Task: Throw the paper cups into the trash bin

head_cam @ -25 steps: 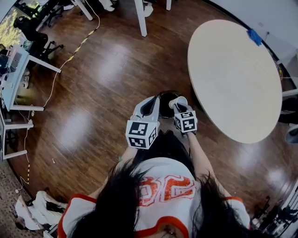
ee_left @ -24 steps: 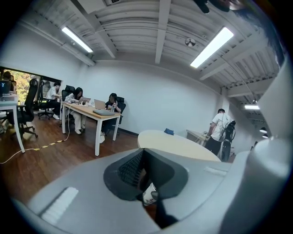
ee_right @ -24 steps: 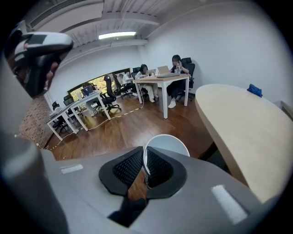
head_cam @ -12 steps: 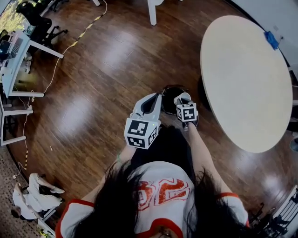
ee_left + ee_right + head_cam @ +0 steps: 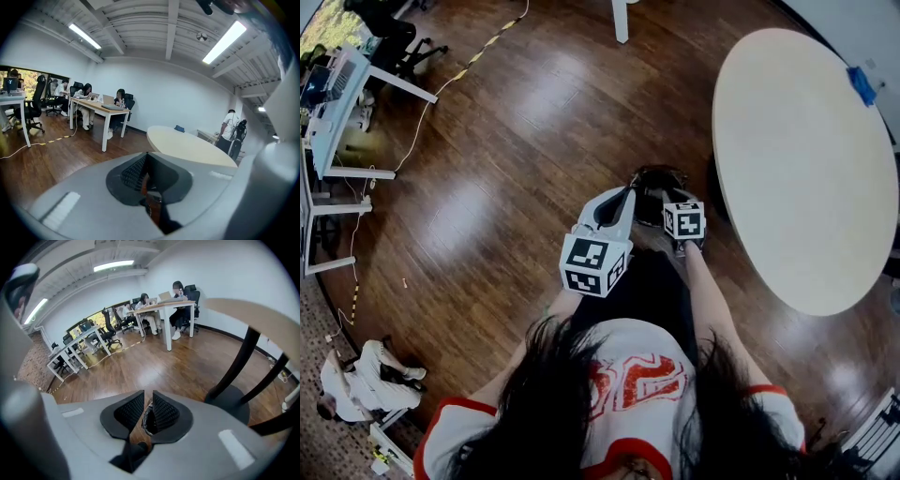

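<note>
Right gripper (image 5: 149, 400) has sunk low over the trash bin (image 5: 649, 174), and the white paper cup it carried is gone from sight. Its jaws have just been opening and now stand narrowly apart with nothing between them, only the bin's mouth showing through. Cup presumably inside, unconfirmed. Left gripper (image 5: 145, 161) closed, empty. Risk: a light cup clipping the rim and bouncing onto the glossy wood floor (image 5: 506, 169), or a low jaw nudging the bin. Round table (image 5: 806, 159) just beside; occupied desks (image 5: 101, 107) farther off.

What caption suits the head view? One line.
Left gripper and right gripper at the trash bin by the round table; right jaws have just been opening, nothing between them.
</note>
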The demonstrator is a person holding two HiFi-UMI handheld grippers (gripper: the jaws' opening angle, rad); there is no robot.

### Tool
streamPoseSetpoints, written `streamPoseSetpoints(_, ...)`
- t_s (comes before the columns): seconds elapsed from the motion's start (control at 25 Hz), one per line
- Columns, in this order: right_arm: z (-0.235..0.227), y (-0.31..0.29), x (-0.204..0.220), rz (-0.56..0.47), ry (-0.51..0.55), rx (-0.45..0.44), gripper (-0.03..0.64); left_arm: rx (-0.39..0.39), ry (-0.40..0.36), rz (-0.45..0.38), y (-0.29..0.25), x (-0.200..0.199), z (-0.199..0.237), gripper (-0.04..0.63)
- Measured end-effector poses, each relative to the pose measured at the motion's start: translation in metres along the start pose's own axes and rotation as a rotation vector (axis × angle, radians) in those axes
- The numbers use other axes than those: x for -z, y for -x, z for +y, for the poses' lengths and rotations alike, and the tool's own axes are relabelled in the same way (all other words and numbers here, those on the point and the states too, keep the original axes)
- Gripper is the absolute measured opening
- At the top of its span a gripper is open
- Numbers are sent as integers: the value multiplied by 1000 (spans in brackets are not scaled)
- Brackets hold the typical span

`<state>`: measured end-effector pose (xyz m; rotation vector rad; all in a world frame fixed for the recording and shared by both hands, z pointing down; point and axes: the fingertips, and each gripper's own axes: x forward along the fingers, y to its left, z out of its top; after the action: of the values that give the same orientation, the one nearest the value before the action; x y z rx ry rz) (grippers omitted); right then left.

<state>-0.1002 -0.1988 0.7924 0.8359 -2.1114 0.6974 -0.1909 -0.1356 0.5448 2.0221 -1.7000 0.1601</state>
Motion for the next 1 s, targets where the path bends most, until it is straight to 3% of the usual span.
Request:
streamPoseSetpoints(0.08,7,19,-12,-59,-30,-8,3,-6,0,3,3,-3,-3,0)
streamPoseSetpoints(0.36,22,96,-17,-150,-92,-52,2,-28,-4,13,17,-17,-10,0)
streamPoseSetpoints(0.6,20,149,-39,-269,-226,-61,2,-57,9,-7,26,-35,-7,0)
streamPoseSetpoints(1.0,16,193,-74,-411,-236,-51,2,3,-19,-50,12,-50,-29,0)
